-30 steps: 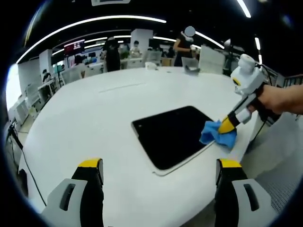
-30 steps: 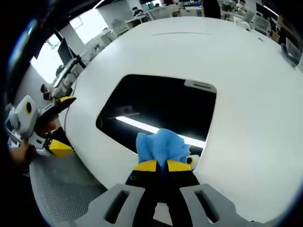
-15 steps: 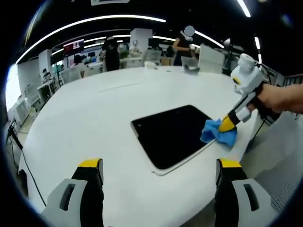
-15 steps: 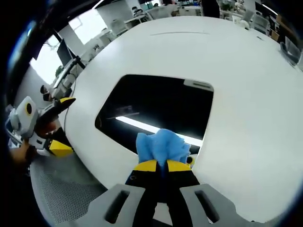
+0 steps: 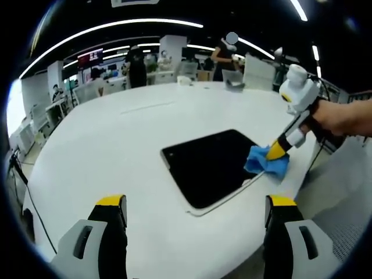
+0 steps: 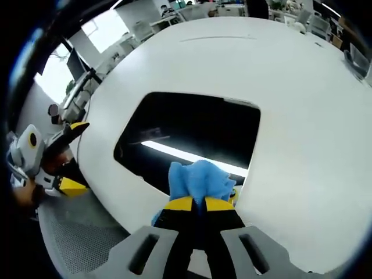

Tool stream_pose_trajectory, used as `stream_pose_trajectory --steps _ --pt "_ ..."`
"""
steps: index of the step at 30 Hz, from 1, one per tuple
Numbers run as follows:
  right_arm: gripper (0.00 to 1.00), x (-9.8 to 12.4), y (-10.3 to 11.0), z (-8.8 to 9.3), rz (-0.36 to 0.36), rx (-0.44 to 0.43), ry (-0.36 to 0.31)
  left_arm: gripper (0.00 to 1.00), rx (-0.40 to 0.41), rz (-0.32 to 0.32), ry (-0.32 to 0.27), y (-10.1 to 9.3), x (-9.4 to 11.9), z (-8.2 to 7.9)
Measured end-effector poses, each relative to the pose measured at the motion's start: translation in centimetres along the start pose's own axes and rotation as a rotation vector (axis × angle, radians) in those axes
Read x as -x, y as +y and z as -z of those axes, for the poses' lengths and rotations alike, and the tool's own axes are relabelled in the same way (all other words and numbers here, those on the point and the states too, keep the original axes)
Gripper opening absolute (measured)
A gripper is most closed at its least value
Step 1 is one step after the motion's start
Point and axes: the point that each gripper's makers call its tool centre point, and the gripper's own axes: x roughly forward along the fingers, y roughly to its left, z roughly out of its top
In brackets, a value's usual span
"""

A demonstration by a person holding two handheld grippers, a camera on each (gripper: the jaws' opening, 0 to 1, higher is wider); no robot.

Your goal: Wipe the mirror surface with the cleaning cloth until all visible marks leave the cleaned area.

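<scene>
My right gripper (image 6: 193, 203) has its fingers pinched tight on the blue cloth (image 6: 200, 180), which rests on the mirror's (image 6: 192, 136) near edge. The mirror lies flat on the white bench (image 5: 116, 133). My left gripper (image 5: 195, 203) hangs wide open, holding nothing.

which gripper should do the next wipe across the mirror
Right. The right gripper already pinches the cloth at the mirror edge; the left gripper is open and off the glass.
</scene>
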Motion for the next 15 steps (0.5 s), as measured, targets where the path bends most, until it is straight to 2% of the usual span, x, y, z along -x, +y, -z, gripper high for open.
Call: stream_pose_trajectory --steps 15 --pt "0.0 -0.3 -0.7 -1.1 0.003 -0.013 0.004 0.99 -0.004 -0.008 -0.002 0.2 0.1 0.0"
